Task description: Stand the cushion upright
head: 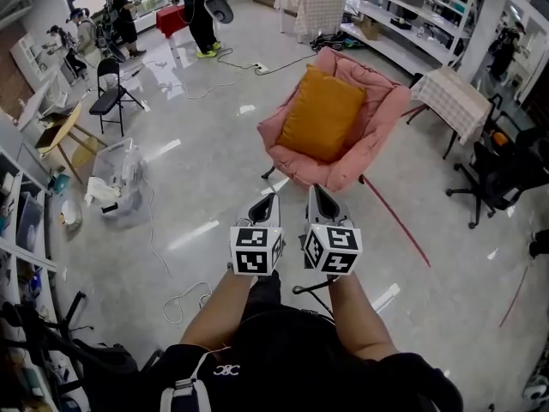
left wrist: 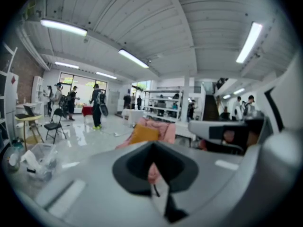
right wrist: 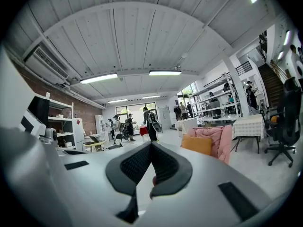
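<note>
Two things stand out to me on the wide, glossy pale grey floor (head: pixel 214 161), which mirrors the ceiling lights: the pink padded folding chair (head: pixel 384 114) ahead, and in its seat the mustard-orange square cushion (head: pixel 322 114), lying tilted back against the padding rather than on its edge. Around it the room is a big open workshop with white shelving (head: pixel 403 11) along the far right wall and two small tables with checked cloths, one (head: pixel 453 99) just right of the chair and one (head: pixel 319 11) behind it. A black office chair (head: pixel 502 174) sits farther right, and a black folding chair (head: pixel 107 93) stands on the left. Several people stand at the back near a red table (head: pixel 170 20). A thin white cable (head: pixel 176 299) snakes over the floor near my feet. As for containers, a clear plastic bin (head: pixel 129 157) sits on the left with crumpled white material (head: pixel 101 191) in it — I cannot make out what. My left gripper (head: pixel 271 199) and right gripper (head: pixel 316 192) are held side by side, pointing at the chair but well short of it. Each one's own view shows the jaws pressed together with nothing between them — the cushion is untouched.
</note>
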{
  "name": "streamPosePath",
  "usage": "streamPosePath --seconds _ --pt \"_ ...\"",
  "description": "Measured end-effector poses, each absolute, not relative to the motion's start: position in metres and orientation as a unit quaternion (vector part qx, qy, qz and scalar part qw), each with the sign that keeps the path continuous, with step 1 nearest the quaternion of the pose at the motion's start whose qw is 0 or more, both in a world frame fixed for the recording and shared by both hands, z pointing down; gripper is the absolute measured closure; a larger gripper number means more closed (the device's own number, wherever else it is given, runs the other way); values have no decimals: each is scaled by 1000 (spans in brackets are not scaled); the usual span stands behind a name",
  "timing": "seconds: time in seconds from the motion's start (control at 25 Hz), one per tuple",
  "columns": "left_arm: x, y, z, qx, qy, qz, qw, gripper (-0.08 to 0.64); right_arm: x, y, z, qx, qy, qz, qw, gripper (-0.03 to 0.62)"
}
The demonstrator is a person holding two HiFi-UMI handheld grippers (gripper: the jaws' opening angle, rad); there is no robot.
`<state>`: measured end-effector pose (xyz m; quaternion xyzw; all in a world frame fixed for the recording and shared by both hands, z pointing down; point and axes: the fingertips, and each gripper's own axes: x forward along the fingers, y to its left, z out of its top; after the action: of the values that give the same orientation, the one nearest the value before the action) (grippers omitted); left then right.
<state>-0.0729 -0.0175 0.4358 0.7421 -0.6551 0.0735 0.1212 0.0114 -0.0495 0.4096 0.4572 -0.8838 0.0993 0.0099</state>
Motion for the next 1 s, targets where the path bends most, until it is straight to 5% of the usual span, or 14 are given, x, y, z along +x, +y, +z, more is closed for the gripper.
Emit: streamPosePath --seconds 1.0 --pt "-121 -261 448 776 -610 87 137 562 -26 -281 427 508 -853 118 20 600"
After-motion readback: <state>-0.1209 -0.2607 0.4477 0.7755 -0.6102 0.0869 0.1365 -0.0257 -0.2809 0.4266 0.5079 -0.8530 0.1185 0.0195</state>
